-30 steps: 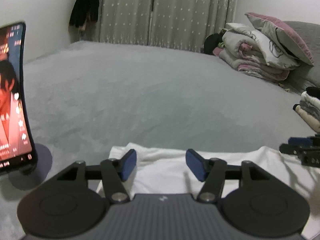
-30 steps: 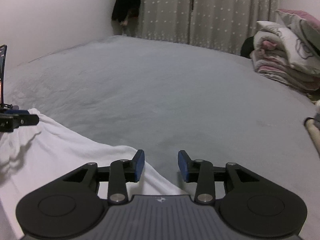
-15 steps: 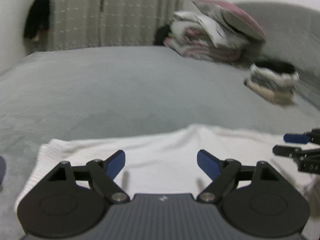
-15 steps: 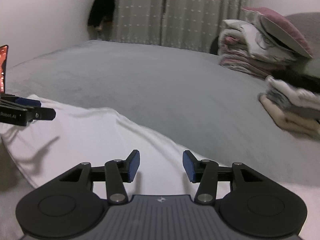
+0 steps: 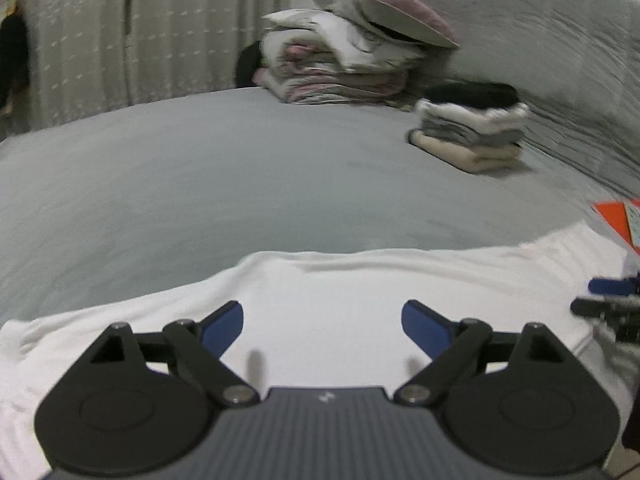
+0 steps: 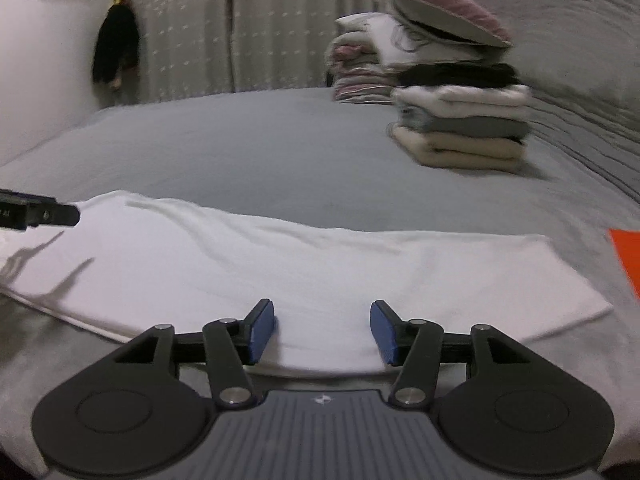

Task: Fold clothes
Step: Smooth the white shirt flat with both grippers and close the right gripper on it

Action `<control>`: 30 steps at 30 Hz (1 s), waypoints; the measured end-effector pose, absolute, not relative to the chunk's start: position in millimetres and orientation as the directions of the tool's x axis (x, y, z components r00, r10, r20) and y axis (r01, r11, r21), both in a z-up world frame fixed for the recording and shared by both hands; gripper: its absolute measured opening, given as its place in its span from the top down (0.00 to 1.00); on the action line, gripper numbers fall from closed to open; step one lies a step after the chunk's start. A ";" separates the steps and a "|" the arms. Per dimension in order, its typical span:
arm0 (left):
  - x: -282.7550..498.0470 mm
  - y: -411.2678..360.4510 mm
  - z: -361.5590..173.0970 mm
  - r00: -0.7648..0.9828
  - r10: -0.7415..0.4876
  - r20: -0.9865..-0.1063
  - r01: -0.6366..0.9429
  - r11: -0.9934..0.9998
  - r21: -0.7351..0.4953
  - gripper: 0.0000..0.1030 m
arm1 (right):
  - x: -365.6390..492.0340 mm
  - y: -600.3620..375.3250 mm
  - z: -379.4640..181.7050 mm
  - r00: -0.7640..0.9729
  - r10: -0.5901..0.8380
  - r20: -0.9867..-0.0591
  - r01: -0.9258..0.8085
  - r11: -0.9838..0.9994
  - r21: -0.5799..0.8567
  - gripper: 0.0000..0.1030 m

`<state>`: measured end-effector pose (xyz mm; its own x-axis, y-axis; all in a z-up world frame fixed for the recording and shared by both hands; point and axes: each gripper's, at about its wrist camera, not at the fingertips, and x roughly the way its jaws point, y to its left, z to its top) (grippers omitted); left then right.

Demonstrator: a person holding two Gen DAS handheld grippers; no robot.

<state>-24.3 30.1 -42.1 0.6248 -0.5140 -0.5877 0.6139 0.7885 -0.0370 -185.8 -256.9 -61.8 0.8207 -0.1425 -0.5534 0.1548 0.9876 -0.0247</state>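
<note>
On the grey bed (image 6: pixel 240 148) a white garment (image 6: pixel 320 268) lies flat as a long band, both grippers, left (image 5: pixel 322 322) and right (image 6: pixel 322 330), spread and empty over its near edge, so another fold seems due, needing a pinch there.

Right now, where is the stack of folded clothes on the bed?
The stack of folded clothes sits on the far right of the grey bed, just in front of the pile of bedding, beyond the white garment.

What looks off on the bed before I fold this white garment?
Nothing stands out. The white garment lies spread flat on the grey bed with only slight wrinkles, the folded stack sits tidy, and both claws are open.
</note>
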 end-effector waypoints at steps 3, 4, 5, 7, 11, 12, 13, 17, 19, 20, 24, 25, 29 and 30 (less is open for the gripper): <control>-28.7 13.7 -45.1 0.606 -0.533 -0.591 0.647 0.762 -0.023 0.11 | -194.9 -280.4 -60.0 0.804 -0.212 -0.556 0.235 0.972 -0.031 0.48; -30.1 9.2 -46.2 0.600 -0.538 -0.592 0.657 0.754 -0.020 0.11 | -198.9 -289.0 -59.2 0.801 -0.226 -0.554 0.260 0.965 -0.018 0.48; -31.5 4.8 -47.3 0.594 -0.544 -0.593 0.667 0.745 -0.016 0.11 | -202.8 -298.2 -58.1 0.796 -0.243 -0.554 0.287 0.958 -0.006 0.48; -34.3 -4.1 -49.6 0.581 -0.555 -0.595 0.686 0.728 -0.010 0.11 | -208.6 -317.6 -56.2 0.785 -0.280 -0.553 0.338 0.941 0.004 0.48; -40.0 -22.0 -54.0 0.555 -0.576 -0.600 0.722 0.692 0.003 0.10 | -214.9 -346.2 -51.1 0.763 -0.332 -0.555 0.400 0.916 0.003 0.48; -41.0 -25.8 -54.9 0.550 -0.581 -0.600 0.729 0.684 0.007 0.10 | -213.4 -351.6 -47.8 0.762 -0.341 -0.551 0.403 0.915 -0.009 0.48; -40.0 -26.0 -54.5 0.555 -0.579 -0.597 0.728 0.685 0.012 0.10 | -211.7 -356.8 -45.0 0.761 -0.349 -0.547 0.406 0.914 -0.018 0.48; -31.1 -23.9 -53.0 0.571 -0.571 -0.590 0.711 0.703 0.008 0.14 | -189.8 -390.6 -38.5 0.761 -0.344 -0.549 0.422 0.906 0.017 0.48; -20.1 -18.9 -52.4 0.576 -0.562 -0.593 0.685 0.728 -0.024 0.20 | -174.1 -407.4 -39.6 0.759 -0.336 -0.558 0.424 0.905 0.032 0.48; -13.4 -15.5 -52.4 0.584 -0.555 -0.592 0.668 0.743 -0.039 0.23 | -165.9 -415.1 -40.5 0.757 -0.332 -0.563 0.424 0.905 0.037 0.48; 8.2 -2.8 -54.3 0.603 -0.536 -0.591 0.614 0.785 -0.085 0.26 | -138.7 -436.0 -49.8 0.747 -0.316 -0.585 0.425 0.904 0.054 0.50; 13.3 -0.1 -55.3 0.607 -0.531 -0.592 0.601 0.794 -0.096 0.26 | -135.3 -435.4 -52.0 0.750 -0.315 -0.582 0.420 0.906 0.050 0.57; 32.3 9.0 -62.6 0.616 -0.506 -0.604 0.546 0.827 -0.136 0.26 | -126.0 -417.8 -57.6 0.767 -0.303 -0.565 0.351 0.936 -0.024 0.93; 35.2 10.3 -66.6 0.616 -0.497 -0.612 0.534 0.834 -0.140 0.26 | -126.3 -412.4 -57.3 0.767 -0.328 -0.552 0.354 0.933 -0.062 0.95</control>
